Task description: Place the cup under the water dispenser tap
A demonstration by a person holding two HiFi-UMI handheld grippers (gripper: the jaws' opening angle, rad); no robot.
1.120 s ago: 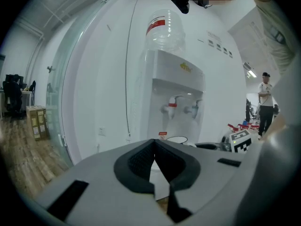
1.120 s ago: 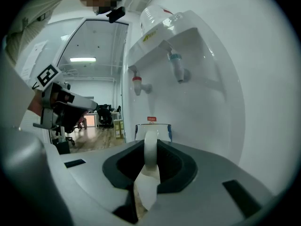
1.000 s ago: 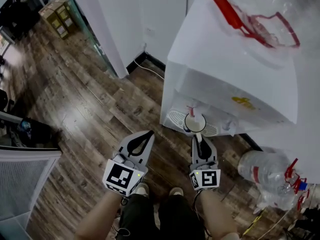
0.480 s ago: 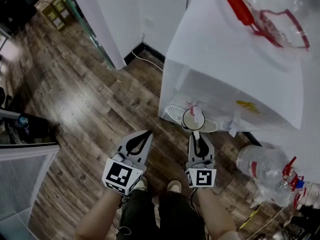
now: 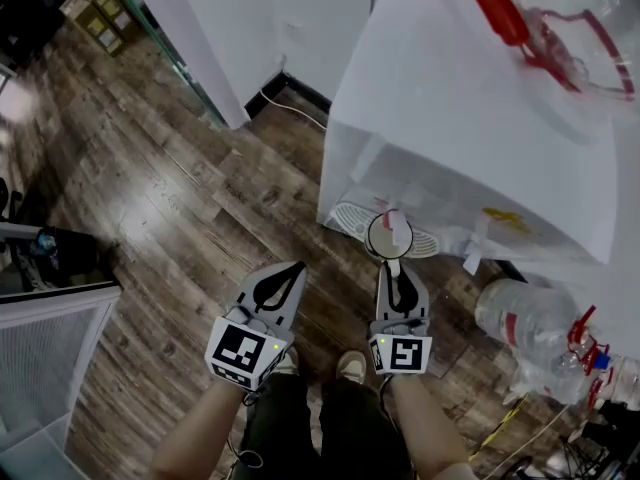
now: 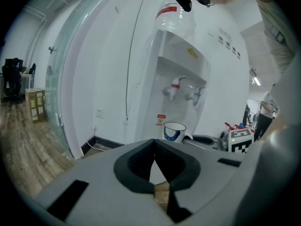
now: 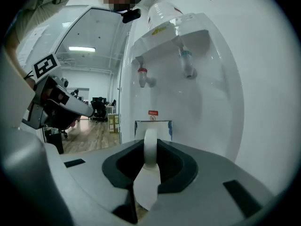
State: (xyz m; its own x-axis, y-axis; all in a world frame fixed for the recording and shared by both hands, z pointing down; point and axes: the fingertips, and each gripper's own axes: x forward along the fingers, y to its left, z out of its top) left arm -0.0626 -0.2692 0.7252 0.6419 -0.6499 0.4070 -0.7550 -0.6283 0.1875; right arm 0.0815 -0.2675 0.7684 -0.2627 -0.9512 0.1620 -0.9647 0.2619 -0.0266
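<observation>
A white cup with a blue mark hangs just in front of the drip tray of the white water dispenser. My right gripper is shut on the cup's handle. The cup sits below and in front of the red tap; the blue tap is to its right. My left gripper hovers over the wood floor to the left, shut and empty. From the left gripper view the cup shows beyond the meeting jaws of my left gripper.
Clear water bottles with red caps lie on the floor at the right of the dispenser. A white cable runs along the wall base. A glass partition stands at the back left, a grey grille at the near left.
The cup stays in the right gripper by the drip tray. My left gripper has sunk slightly. The head view has shifted a little.
</observation>
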